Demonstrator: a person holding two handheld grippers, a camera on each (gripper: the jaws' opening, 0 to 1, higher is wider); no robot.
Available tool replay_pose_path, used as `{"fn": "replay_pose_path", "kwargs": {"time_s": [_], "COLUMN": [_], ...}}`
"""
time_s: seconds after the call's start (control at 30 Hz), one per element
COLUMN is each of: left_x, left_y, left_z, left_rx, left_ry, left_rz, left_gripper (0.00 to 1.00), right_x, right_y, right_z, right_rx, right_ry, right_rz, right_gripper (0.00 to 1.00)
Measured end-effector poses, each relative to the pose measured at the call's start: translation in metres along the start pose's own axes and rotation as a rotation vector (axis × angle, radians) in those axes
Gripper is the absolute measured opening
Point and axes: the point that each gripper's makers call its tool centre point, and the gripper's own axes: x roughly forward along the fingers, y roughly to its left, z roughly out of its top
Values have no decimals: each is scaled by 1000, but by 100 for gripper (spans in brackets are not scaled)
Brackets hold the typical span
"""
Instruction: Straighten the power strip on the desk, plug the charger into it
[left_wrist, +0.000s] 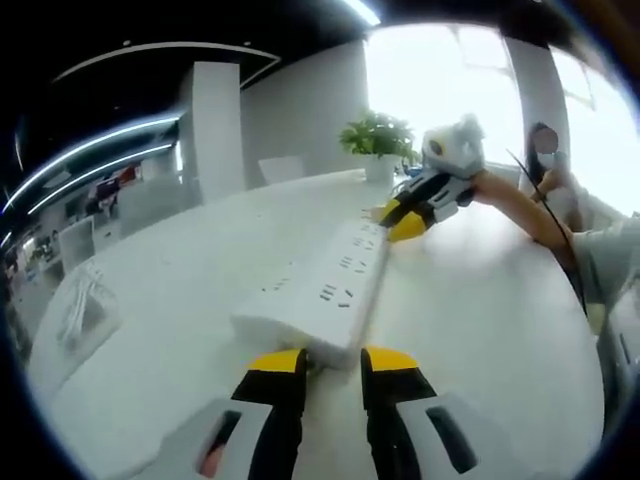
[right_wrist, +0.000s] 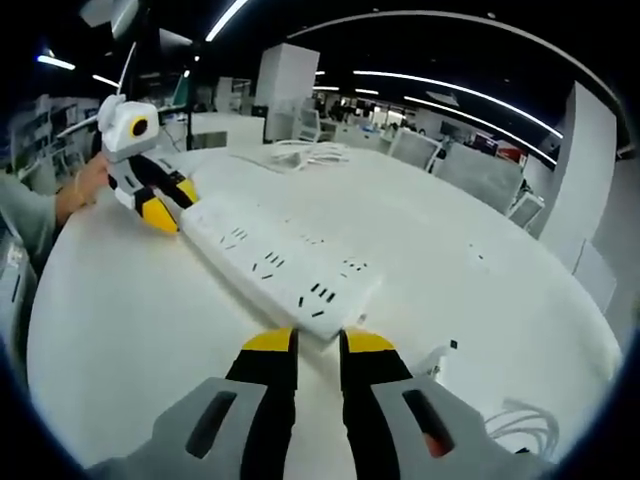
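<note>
The strip (left_wrist: 325, 290) lies flat on the desk (left_wrist: 480, 310), its long axis running between the grippers. The left gripper (left_wrist: 333, 362) and right gripper (right_wrist: 317, 342), each slightly open, meet opposite ends, gripping nothing.

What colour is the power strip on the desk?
White; the power strip shows best in the right gripper view.

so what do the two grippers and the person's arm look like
The left gripper and right gripper match: black fingers with yellow tips on grey bodies with dark slots. From the other's view, each shows a whitish head with a round lens ringed in yellow. A thin black cable runs along the arm, which wears a short light grey sleeve.
</note>
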Motion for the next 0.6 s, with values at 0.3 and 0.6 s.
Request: {"fn": "replay_pose_path", "kwargs": {"time_s": [0.3,0.6], "left_x": [-1,0], "left_y": [-1,0], "left_z": [0,-1], "left_rx": [-1,0], "left_ry": [2,-5], "left_rz": [-6,-23], "left_gripper": [22,23], "right_x": [-1,1], "right_y": [0,-2], "right_z": [0,-1], "right_rx": [6,-45], "right_ry": [0,-9], "right_rz": [8,6], "right_gripper": [16,16]}}
